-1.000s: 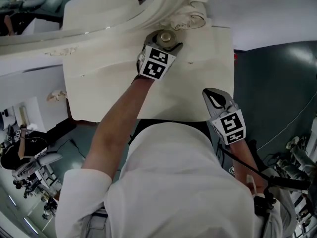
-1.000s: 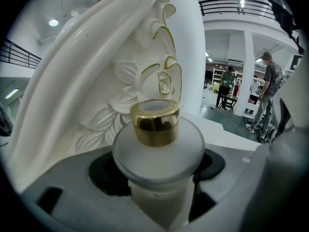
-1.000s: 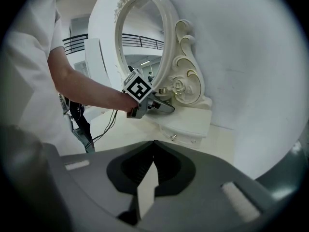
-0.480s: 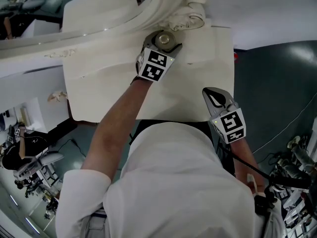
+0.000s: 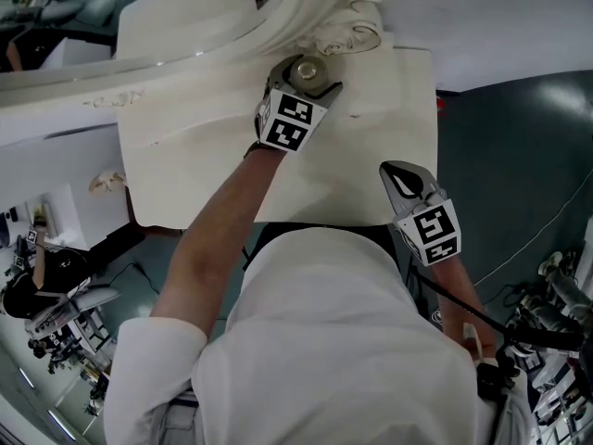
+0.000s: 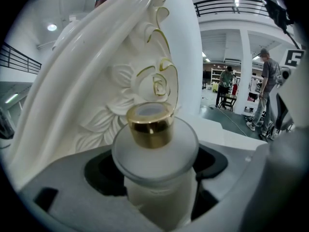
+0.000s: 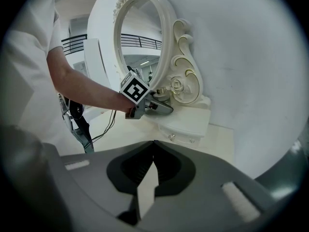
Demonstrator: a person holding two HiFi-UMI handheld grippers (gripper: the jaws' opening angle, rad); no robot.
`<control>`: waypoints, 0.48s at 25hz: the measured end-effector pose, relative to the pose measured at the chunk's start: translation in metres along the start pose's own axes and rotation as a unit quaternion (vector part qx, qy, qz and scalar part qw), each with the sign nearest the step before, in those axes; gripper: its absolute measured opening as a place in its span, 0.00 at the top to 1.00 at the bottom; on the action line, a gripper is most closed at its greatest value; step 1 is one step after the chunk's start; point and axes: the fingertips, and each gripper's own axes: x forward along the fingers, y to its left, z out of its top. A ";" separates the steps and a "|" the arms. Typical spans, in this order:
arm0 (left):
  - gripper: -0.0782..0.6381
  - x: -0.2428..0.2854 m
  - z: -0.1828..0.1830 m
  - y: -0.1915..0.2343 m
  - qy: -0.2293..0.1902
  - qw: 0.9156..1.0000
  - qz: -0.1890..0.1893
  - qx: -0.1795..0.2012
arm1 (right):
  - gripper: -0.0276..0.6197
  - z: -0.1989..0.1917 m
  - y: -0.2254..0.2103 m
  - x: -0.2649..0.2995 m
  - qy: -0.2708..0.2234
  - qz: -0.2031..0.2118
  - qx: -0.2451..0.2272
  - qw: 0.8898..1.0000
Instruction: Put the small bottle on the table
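The small frosted white bottle (image 5: 309, 69) with a gold cap (image 6: 149, 125) stands upright on the white vanity table (image 5: 371, 156), close to the mirror's carved rose scroll (image 5: 345, 35). My left gripper (image 5: 311, 75) is around the bottle and its jaws are opening. The bottle body (image 6: 157, 187) still sits between them, with dark gaps beside its shoulder. My right gripper (image 5: 394, 176) hovers at the table's front right edge, shut and empty. In the right gripper view the left gripper (image 7: 160, 108) rests on the tabletop below the oval mirror (image 7: 140, 37).
The ornate mirror frame (image 6: 96, 81) rises right behind the bottle. Small drawer knobs (image 7: 171, 137) sit under the table's front edge. Dark teal floor (image 5: 519, 156) lies to the right. A cable trails from the right gripper, and people stand far off (image 6: 268, 91).
The left jaws have spread a little wider around the bottle, which stays in place on the table. The right gripper has barely shifted.
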 end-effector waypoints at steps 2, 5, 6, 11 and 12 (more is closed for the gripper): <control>0.34 -0.004 0.000 0.002 -0.003 1.000 0.002 -0.001 | 0.95 0.001 0.003 -0.001 -0.001 -0.001 -0.002 1.000; 0.34 -0.013 0.002 0.002 -0.005 1.000 0.002 0.000 | 0.95 0.003 0.010 -0.003 -0.003 -0.003 -0.005 1.000; 0.34 -0.016 0.003 0.002 -0.005 1.000 0.002 0.002 | 0.95 0.003 0.012 -0.003 -0.003 -0.003 -0.007 1.000; 0.32 -0.040 -0.001 0.003 -0.006 1.000 0.001 0.005 | 0.95 0.006 0.025 0.000 -0.007 -0.005 -0.009 1.000; 0.32 -0.045 -0.003 0.003 -0.007 1.000 0.000 0.005 | 0.95 0.008 0.029 0.001 -0.009 -0.004 -0.008 1.000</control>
